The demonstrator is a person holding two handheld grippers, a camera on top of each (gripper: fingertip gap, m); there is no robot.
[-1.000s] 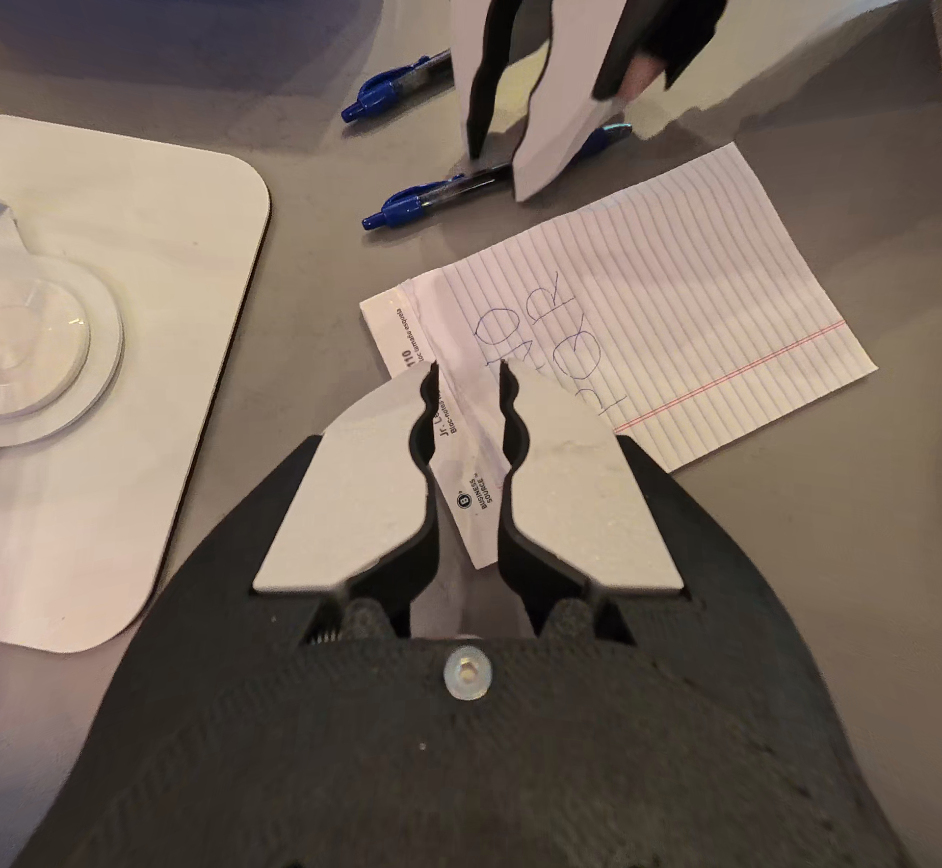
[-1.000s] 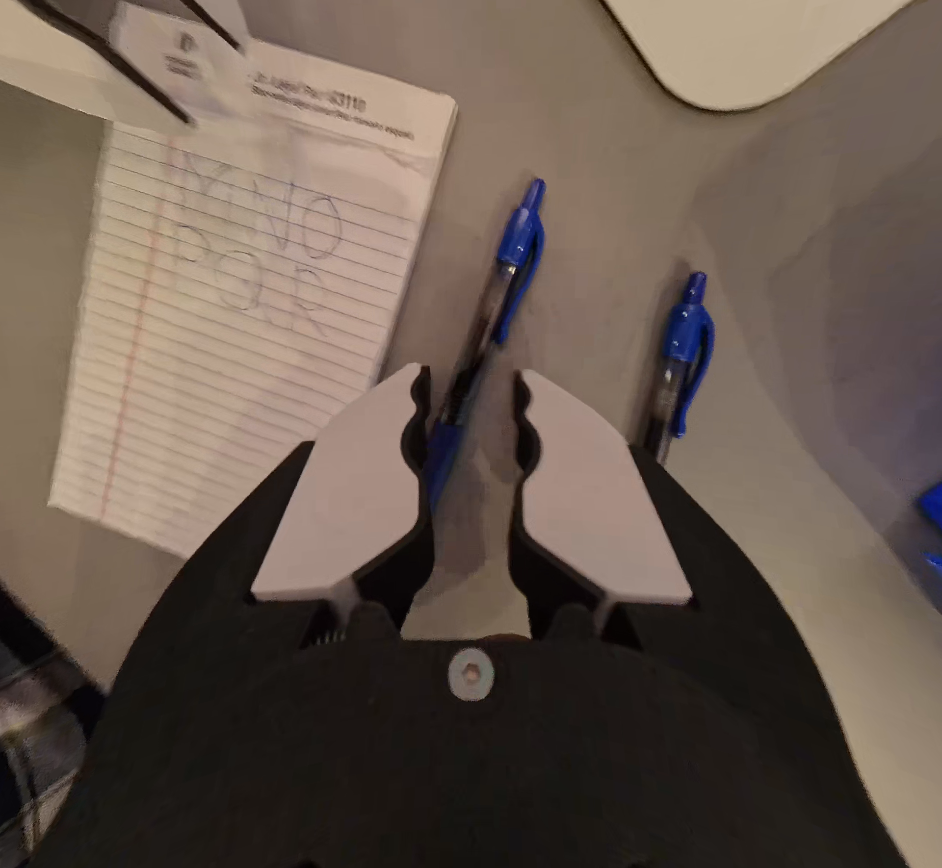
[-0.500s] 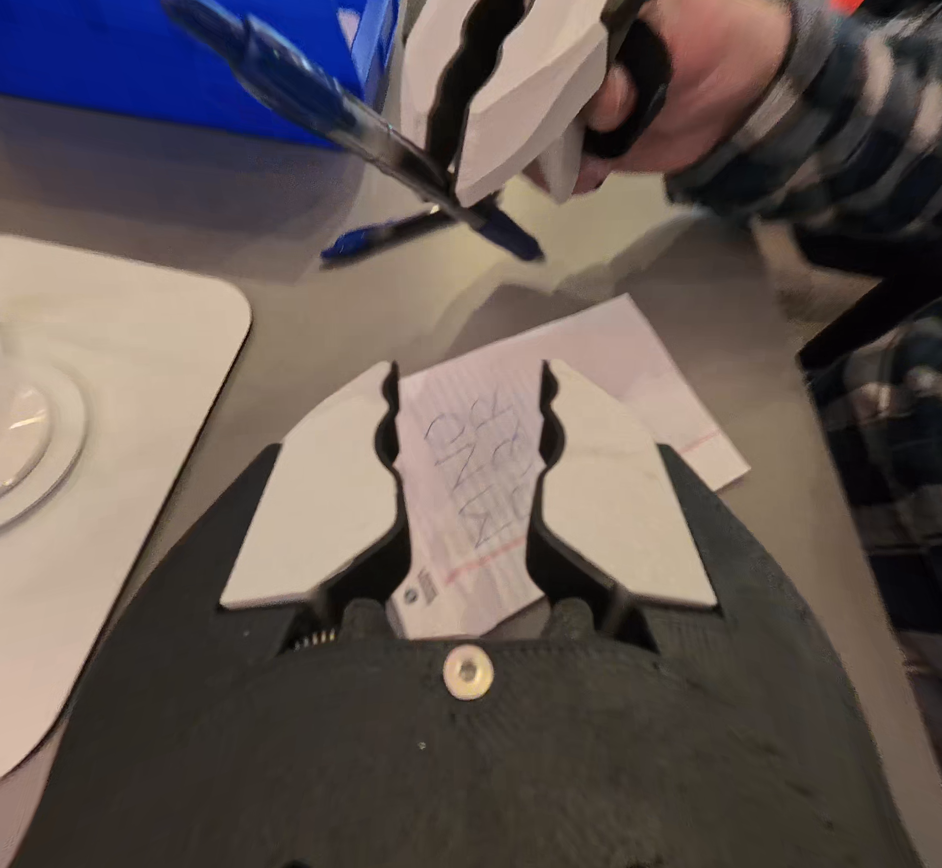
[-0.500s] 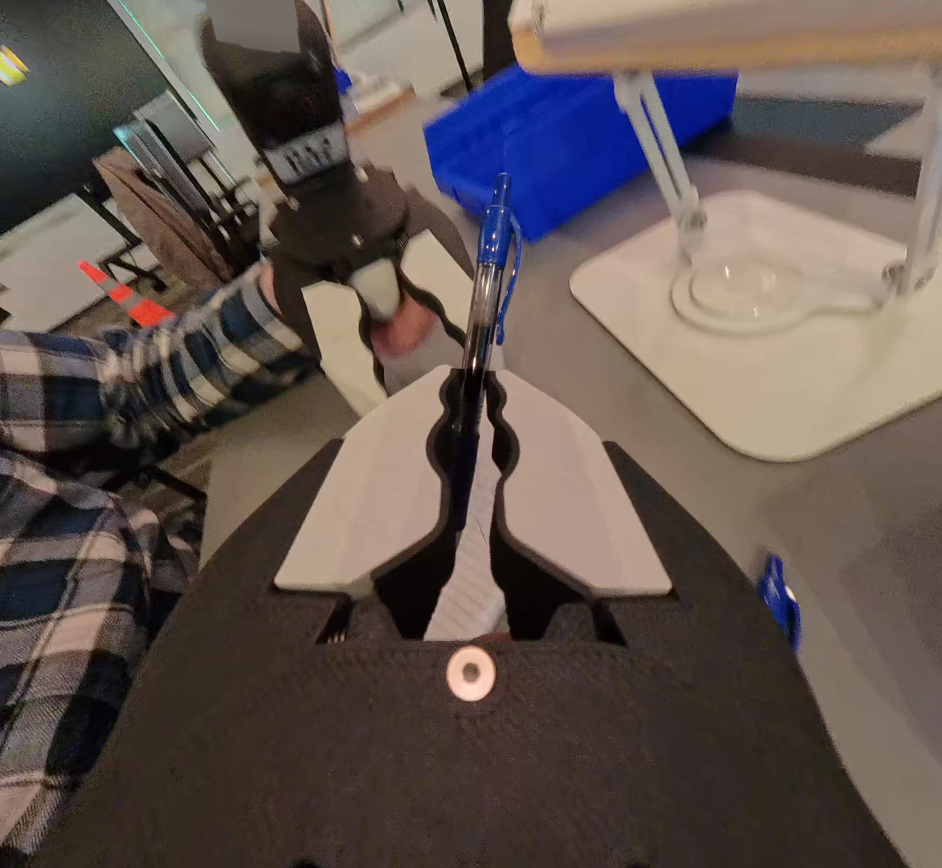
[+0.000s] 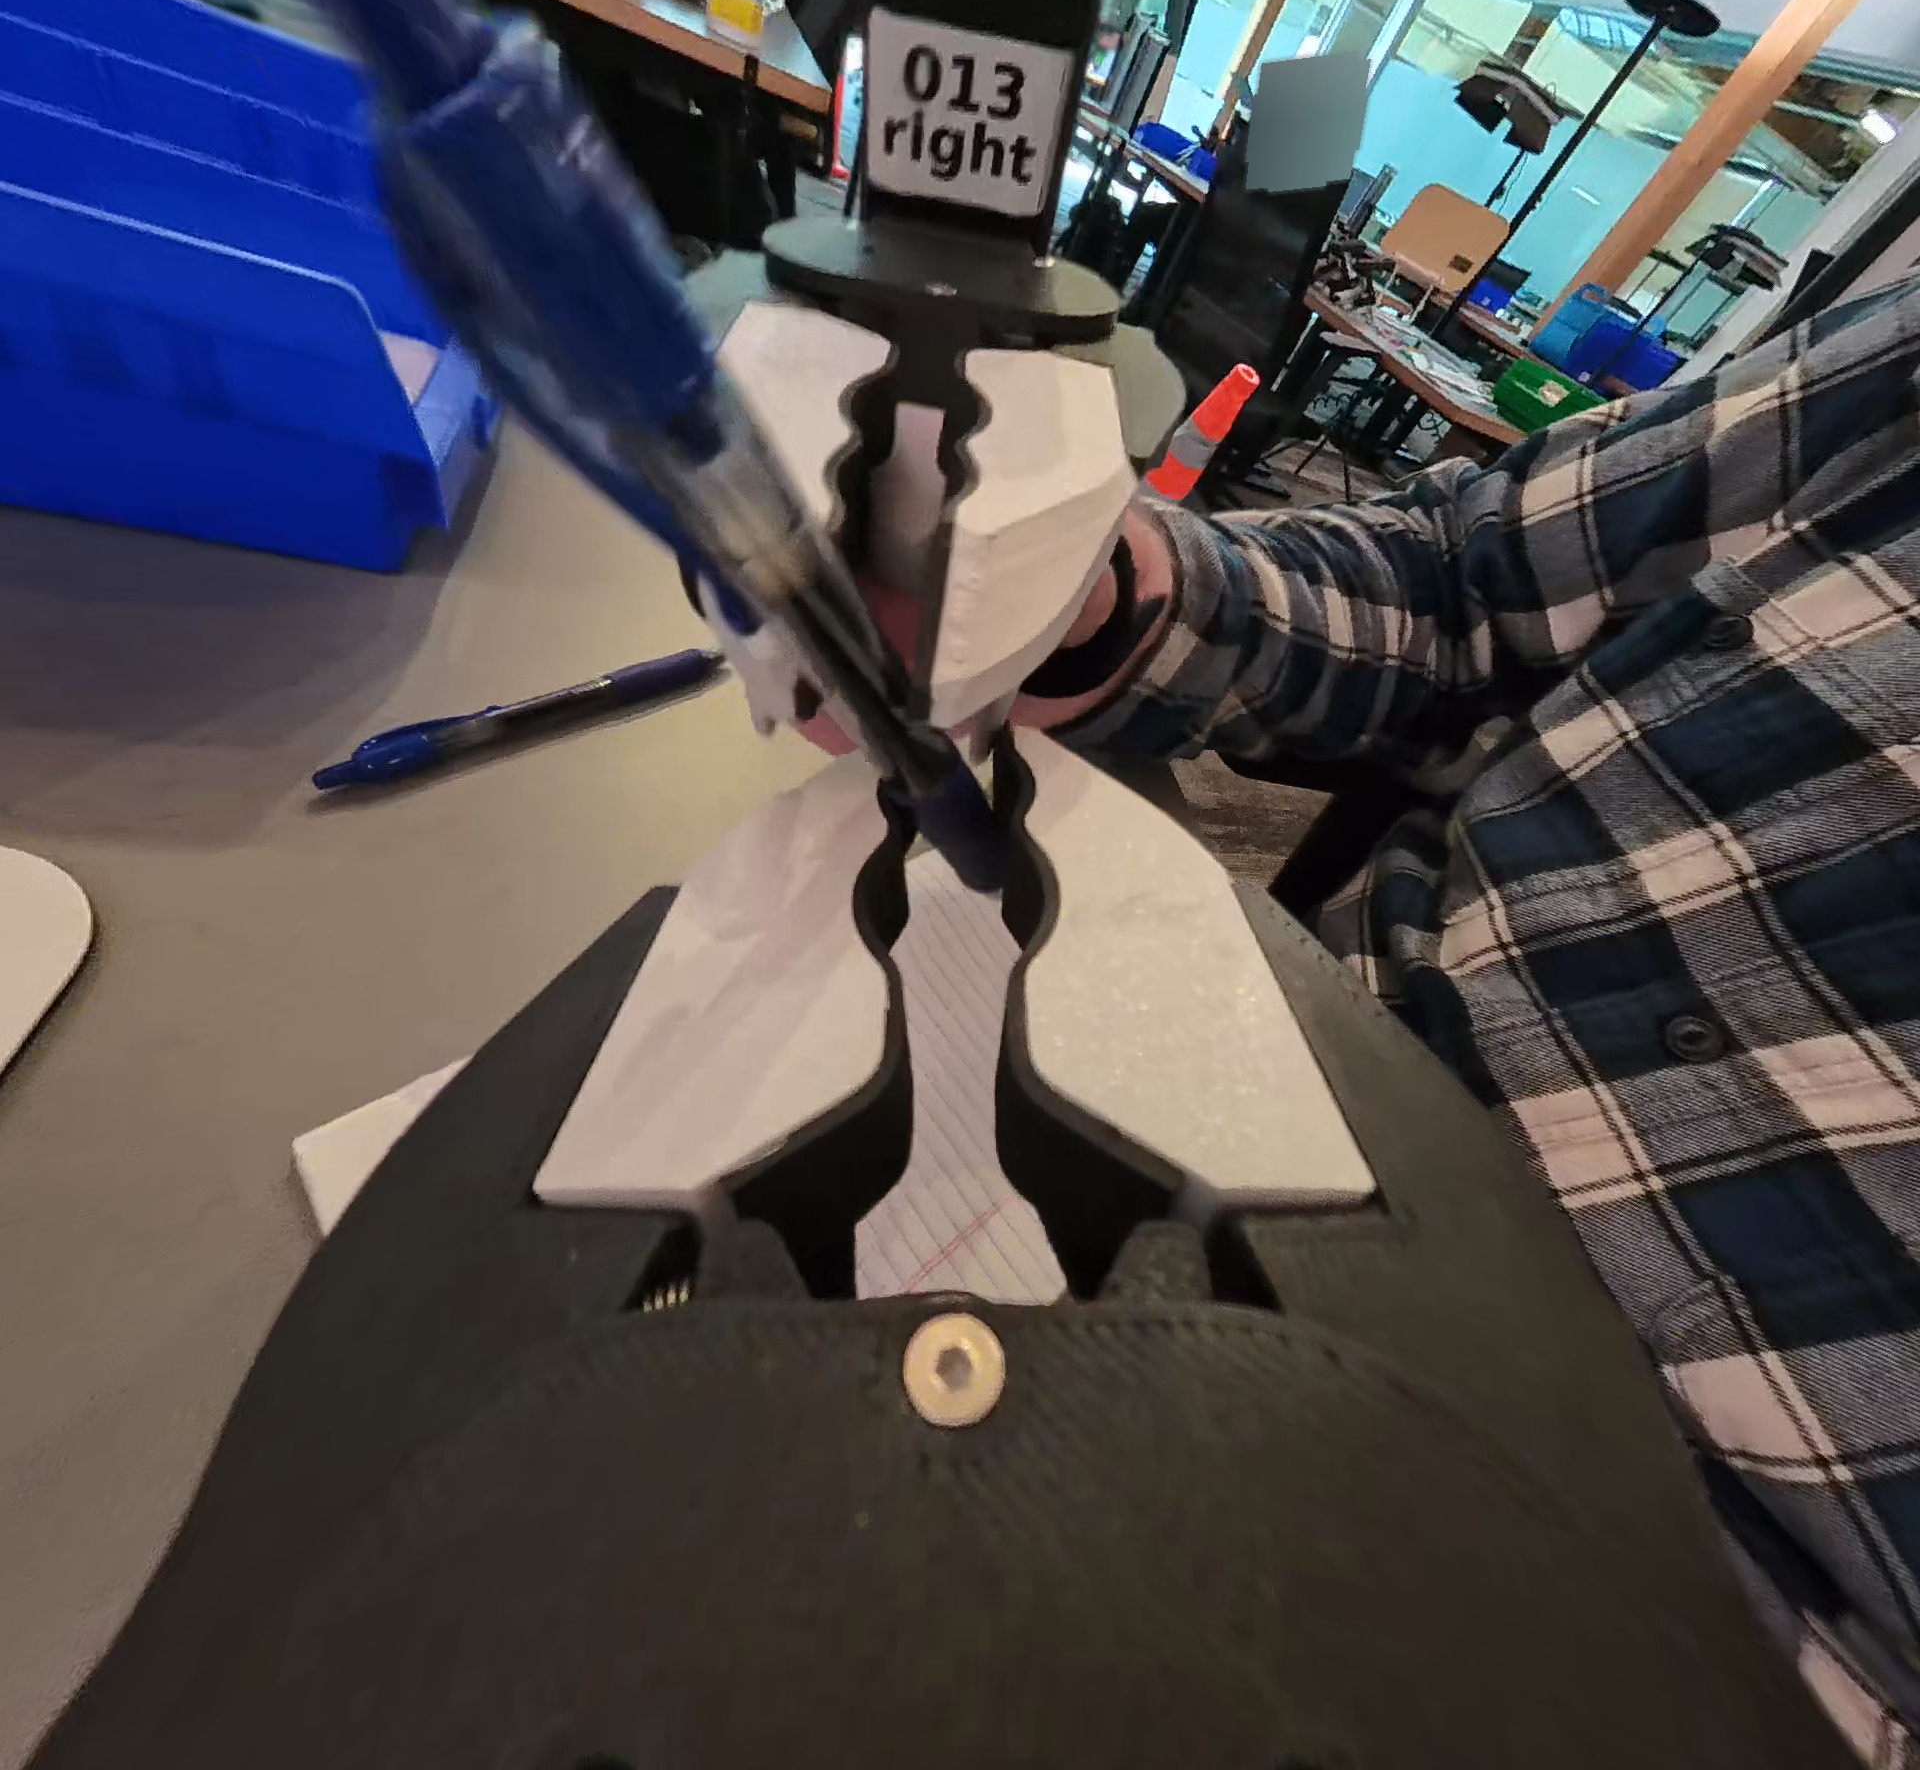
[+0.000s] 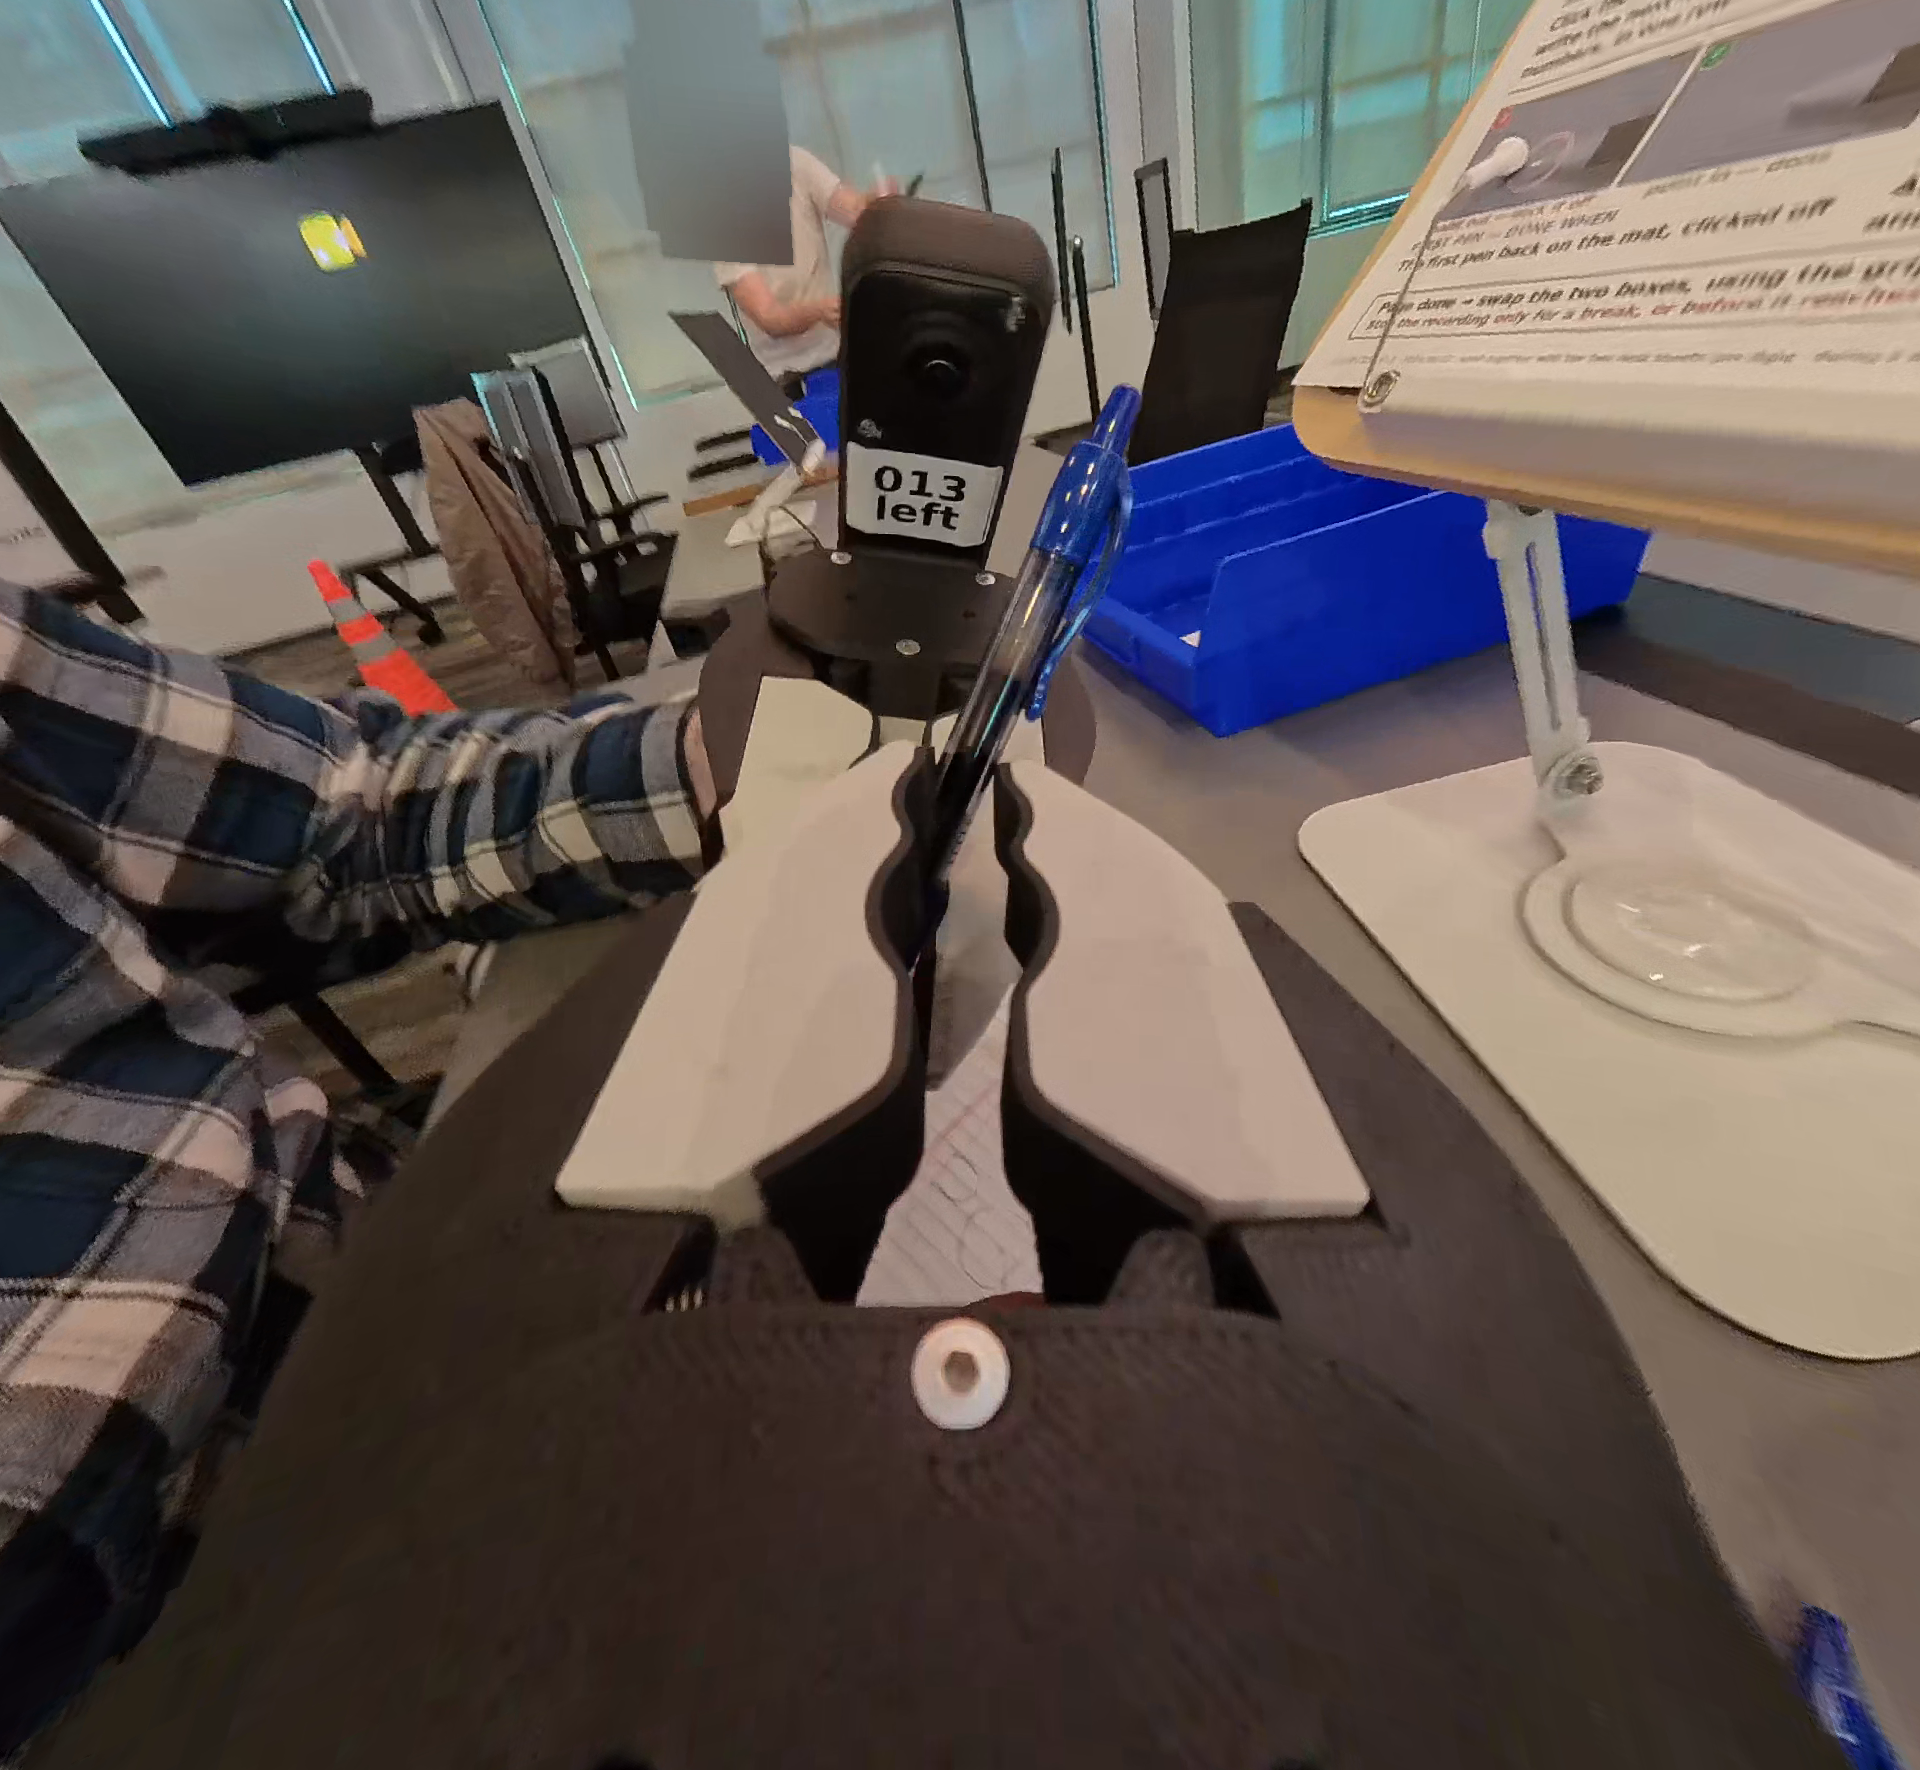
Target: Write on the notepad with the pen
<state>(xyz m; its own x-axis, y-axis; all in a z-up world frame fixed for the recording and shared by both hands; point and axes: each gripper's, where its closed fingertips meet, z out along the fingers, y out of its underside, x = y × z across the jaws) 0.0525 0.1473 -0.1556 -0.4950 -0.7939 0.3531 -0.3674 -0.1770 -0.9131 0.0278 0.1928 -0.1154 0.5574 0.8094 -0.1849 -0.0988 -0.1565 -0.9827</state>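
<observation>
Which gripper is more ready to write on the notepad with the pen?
Probably the right gripper: the blue pen stands clamped between its fingers, tip end down over the notepad. The left gripper only reaches around the pen's lower end.

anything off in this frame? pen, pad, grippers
One oddity: both grippers are on the same blue pen. The right hand-held gripper holds its barrel, and the left hand-held gripper is closed around its grip end, above the notepad. A spare pen lies on the table.
</observation>
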